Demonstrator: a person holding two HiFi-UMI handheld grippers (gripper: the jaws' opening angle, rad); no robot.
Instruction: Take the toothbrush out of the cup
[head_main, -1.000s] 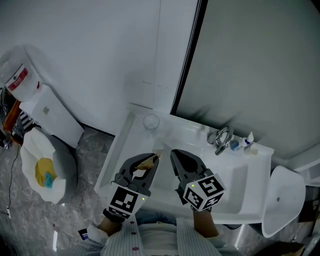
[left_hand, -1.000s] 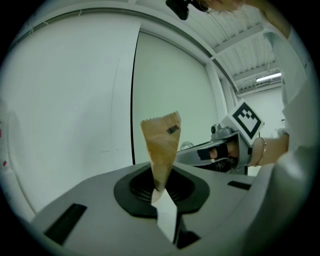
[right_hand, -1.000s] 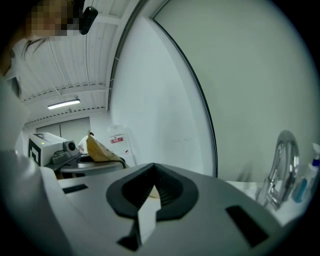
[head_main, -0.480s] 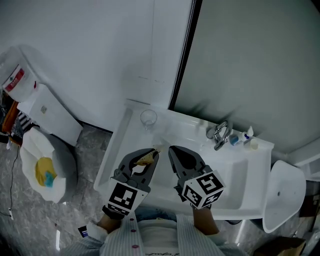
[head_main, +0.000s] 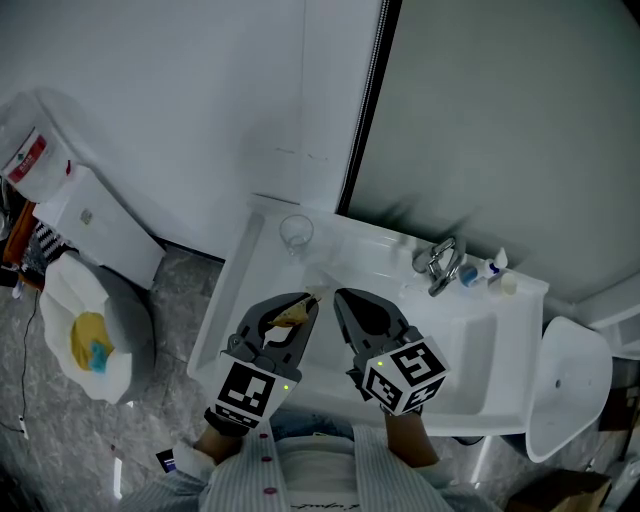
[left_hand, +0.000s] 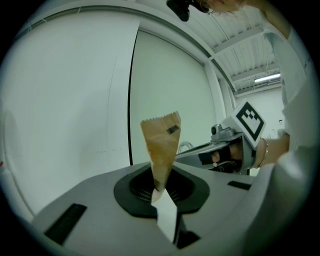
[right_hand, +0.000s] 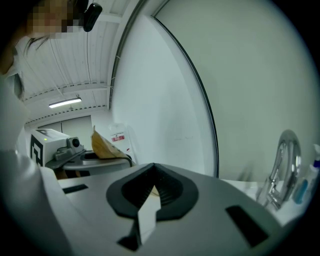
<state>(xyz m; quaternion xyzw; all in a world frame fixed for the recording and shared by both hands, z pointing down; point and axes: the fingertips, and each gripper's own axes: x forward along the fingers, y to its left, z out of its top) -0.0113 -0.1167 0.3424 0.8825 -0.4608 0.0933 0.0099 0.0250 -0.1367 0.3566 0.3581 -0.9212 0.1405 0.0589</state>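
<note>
The left tongs (left_hand: 161, 192) are closed almost fully on the lower corner of a brown paper sachet (left_hand: 162, 142). The sachet stands upright out of the jaws with its serrated top edge free. Pinching it at the bottom keeps the flat packet stiff and in plain sight, and leaves the upper end open to a second grip. The contents do not show. Judged from the task, the sachet probably holds the toothbrush, which would place it out of the cup and in the left tongs. The right tongs (right_hand: 149, 195) are closed with nothing visibly held. They sit just beside the left pair at about the same height, which suits a standby or assisting role. Both pairs hover over the near part of the white washstand table (head_main: 240, 300), touching nothing on it. The clear cup (head_main: 296, 232) stands upright at the back left corner of that table, well apart from both tongs, and looks empty. The faucet (head_main: 440, 266) and a few small bottles (head_main: 495, 272) stand further right along the back edge. A toilet (head_main: 90, 340) stands on the floor to the left.
</note>
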